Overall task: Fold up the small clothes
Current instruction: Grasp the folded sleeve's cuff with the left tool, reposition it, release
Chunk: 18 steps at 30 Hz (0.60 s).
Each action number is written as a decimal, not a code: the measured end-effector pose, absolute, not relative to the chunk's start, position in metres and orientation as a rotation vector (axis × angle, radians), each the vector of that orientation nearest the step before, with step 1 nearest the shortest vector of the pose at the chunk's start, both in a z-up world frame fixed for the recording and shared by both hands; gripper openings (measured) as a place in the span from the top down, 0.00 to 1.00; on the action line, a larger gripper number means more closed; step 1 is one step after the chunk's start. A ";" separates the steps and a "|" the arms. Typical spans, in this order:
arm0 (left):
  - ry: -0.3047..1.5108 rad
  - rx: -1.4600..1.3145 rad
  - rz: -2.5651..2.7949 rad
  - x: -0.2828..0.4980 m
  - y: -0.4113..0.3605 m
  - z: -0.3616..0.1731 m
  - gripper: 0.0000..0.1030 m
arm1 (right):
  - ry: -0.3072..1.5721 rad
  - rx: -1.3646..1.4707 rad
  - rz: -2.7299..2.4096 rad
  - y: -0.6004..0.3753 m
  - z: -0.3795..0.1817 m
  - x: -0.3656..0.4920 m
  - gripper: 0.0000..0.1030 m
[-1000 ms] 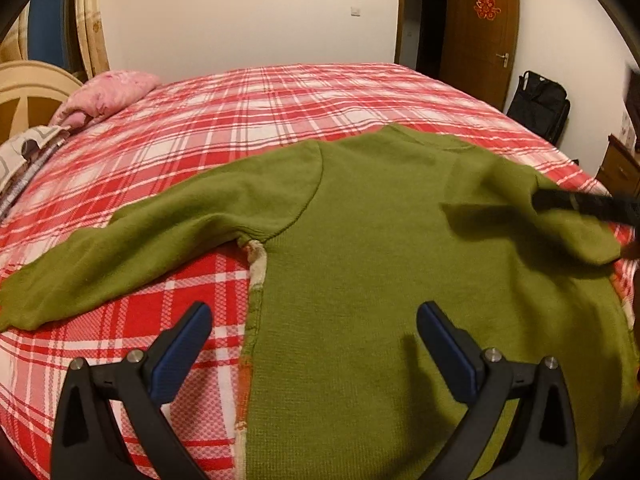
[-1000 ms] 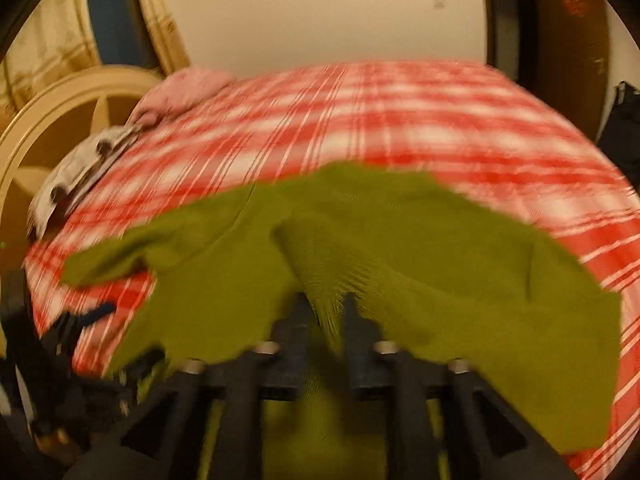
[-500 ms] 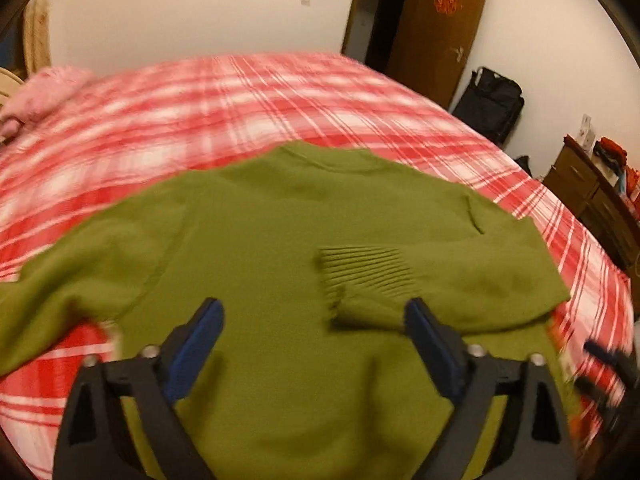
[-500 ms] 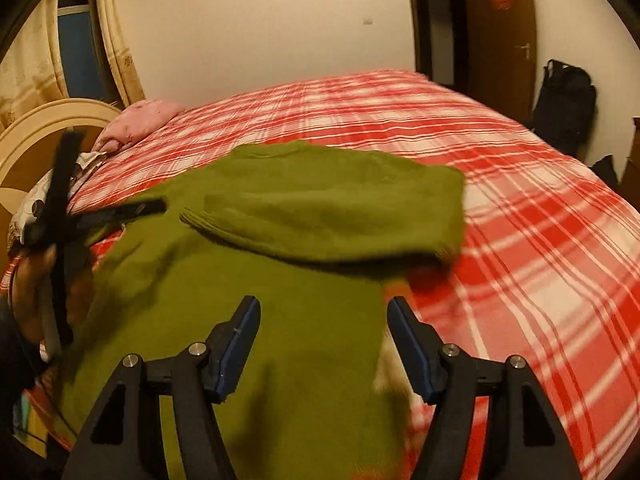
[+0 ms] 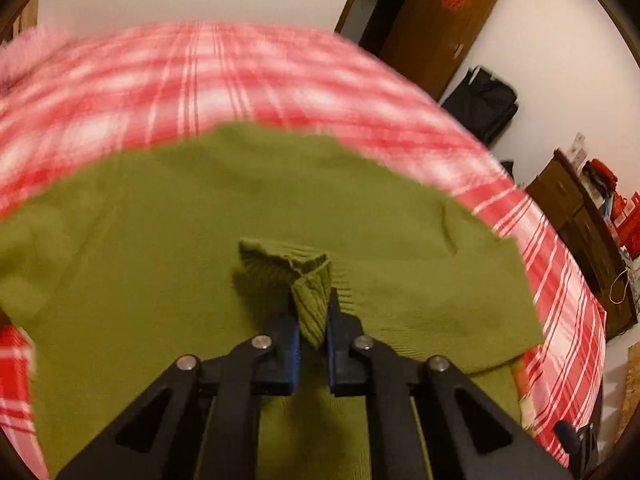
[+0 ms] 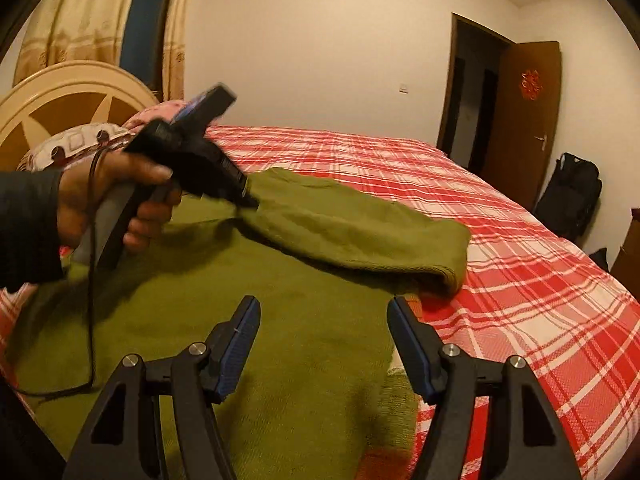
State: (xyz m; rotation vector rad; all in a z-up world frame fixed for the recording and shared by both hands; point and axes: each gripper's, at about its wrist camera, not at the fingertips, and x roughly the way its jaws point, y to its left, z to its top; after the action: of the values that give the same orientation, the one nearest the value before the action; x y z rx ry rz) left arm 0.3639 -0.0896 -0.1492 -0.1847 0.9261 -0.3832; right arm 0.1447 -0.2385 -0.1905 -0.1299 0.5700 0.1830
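Observation:
An olive-green knit sweater (image 5: 168,248) lies flat on the red plaid bed (image 5: 192,76). Its right sleeve (image 6: 360,232) is folded across the body. My left gripper (image 5: 313,312) is shut on the ribbed sleeve cuff (image 5: 310,296) and lifts it slightly off the sweater body. In the right wrist view the left gripper (image 6: 250,200) shows at the left, pinching the sleeve end. My right gripper (image 6: 322,320) is open and empty, low over the sweater's (image 6: 240,312) lower body near its right edge.
A pink pillow (image 6: 160,114) and a patterned one lie by the round headboard (image 6: 60,96). A brown door (image 6: 524,120) and black bag (image 6: 568,196) stand at the far right. A wooden dresser (image 5: 580,216) is beside the bed. A black cable (image 6: 90,320) hangs from the left hand.
The right gripper laid the sleeve across the body, opened and drew back. The left gripper moved in over the cuff and shut on it.

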 end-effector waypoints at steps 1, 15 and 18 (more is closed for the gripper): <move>0.911 -0.187 -0.387 0.363 -0.087 -0.142 0.90 | 0.573 -0.131 0.190 -0.238 -0.192 0.144 0.35; 0.819 -0.231 -0.245 0.372 0.006 -0.129 0.90 | 0.627 -0.157 0.179 -0.235 -0.205 0.152 0.35; 0.840 -0.232 -0.211 0.374 0.015 -0.145 0.90 | 0.644 -0.160 0.179 -0.234 -0.208 0.154 0.35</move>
State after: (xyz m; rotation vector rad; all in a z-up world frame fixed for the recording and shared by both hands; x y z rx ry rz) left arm 0.3745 0.0150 -0.1454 -0.2323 0.8402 -0.2115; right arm 0.1535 -0.2345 -0.2083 -0.1599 0.6436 0.1789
